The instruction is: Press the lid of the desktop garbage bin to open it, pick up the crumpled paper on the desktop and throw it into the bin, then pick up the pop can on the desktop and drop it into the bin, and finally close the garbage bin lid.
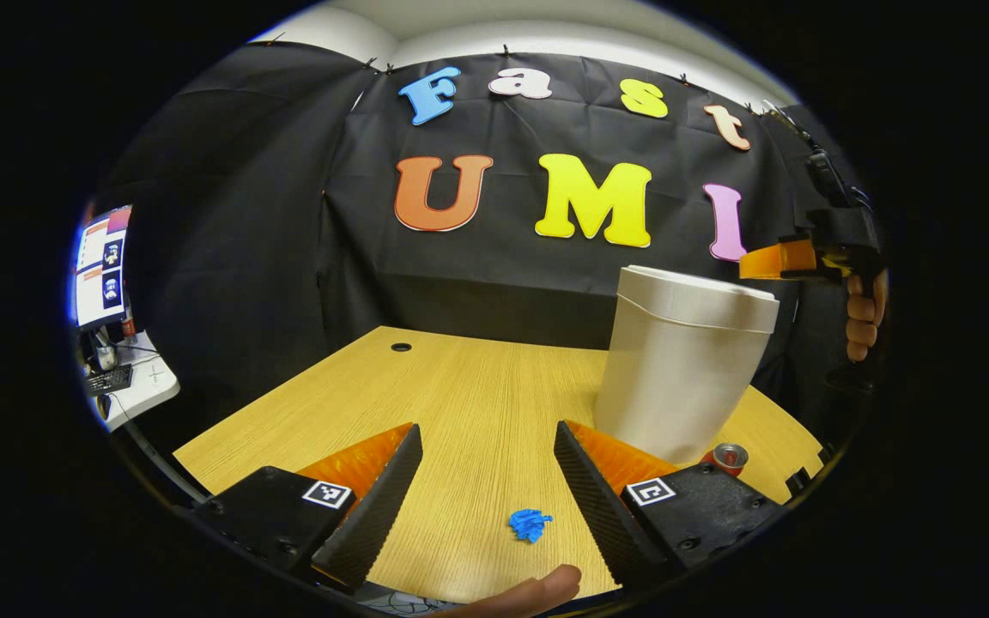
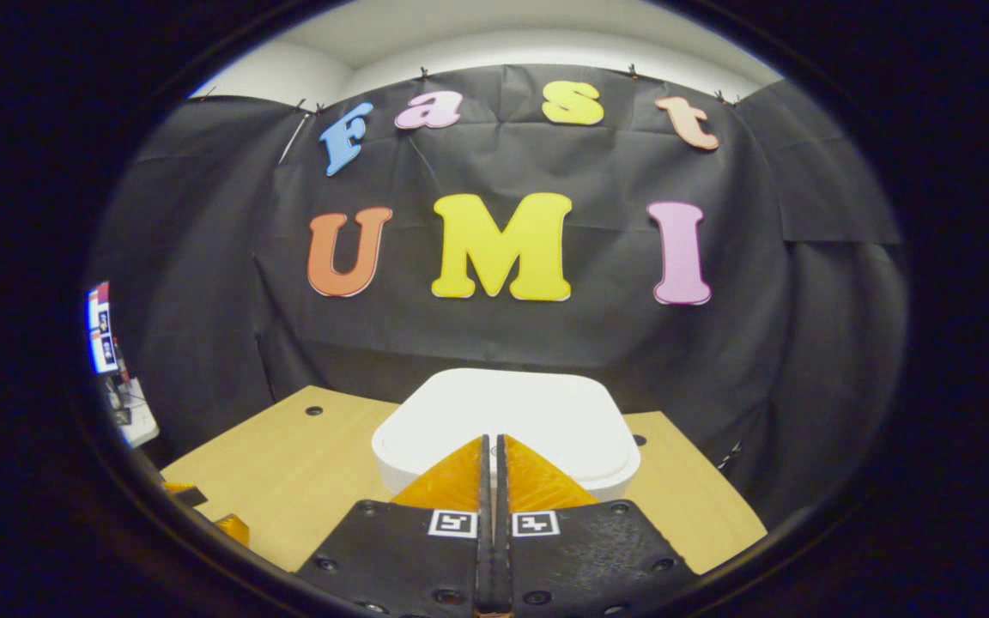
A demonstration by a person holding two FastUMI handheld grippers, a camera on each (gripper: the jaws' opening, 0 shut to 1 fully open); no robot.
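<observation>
The white desktop bin [image 1: 683,360] stands at the right of the wooden desk, its lid [image 2: 503,412] closed. A small blue crumpled paper [image 1: 530,524] lies on the desk near the front edge, between and just below my left gripper [image 1: 488,427], which is open and holds nothing. A red pop can [image 1: 728,457] stands at the bin's foot, partly hidden behind a finger. In the left gripper view, a hand holds my right gripper [image 1: 791,257] above the bin's right rim. In its own view the right gripper [image 2: 492,439] is shut, hovering just over the lid's near edge.
The wooden desk [image 1: 460,386] has a cable hole [image 1: 401,348] at the back. A side table with a monitor [image 1: 104,266] and keyboard stands off to the left. A person's fingertip [image 1: 537,588] shows at the desk's front edge. Black cloth walls close the back.
</observation>
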